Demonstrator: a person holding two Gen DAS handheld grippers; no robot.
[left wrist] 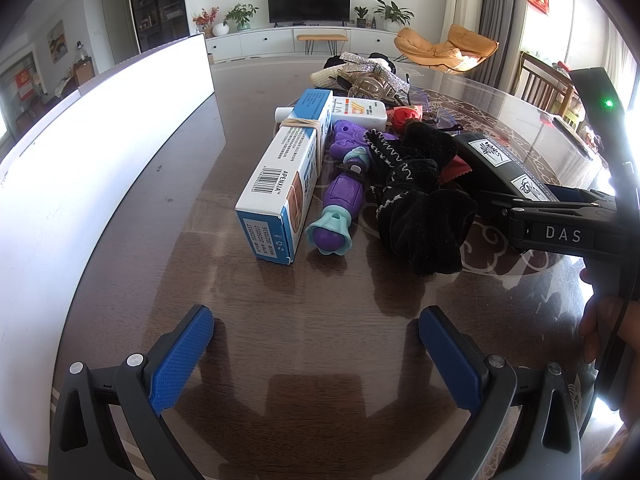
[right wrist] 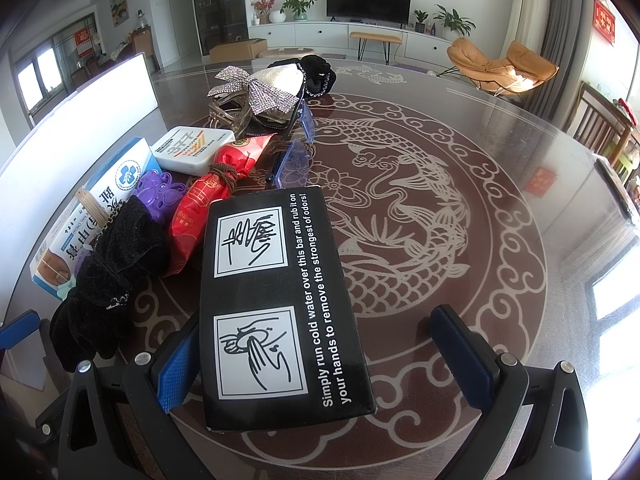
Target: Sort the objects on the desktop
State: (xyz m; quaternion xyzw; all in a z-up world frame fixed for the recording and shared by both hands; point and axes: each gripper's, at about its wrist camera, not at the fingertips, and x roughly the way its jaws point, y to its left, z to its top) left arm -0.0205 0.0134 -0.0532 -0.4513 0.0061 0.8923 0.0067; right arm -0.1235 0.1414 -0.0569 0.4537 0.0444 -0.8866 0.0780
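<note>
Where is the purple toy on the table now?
In the left wrist view, the purple toy lies mid-table, between the white and blue box on its left and the black scrunchie on its right.

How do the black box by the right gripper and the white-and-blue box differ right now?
The black box carries white English text and hand-washing pictures; the white-and-blue box shows a barcode. The white-and-blue box has a rubber band around it; the black box has none. The black box sits between the open right gripper's fingers; the white-and-blue box lies ungripped. Both are long, rectangular cartons.

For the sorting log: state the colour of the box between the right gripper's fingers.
Black box with white text and hand-washing pictograms; clearest in the right wrist view.
</note>
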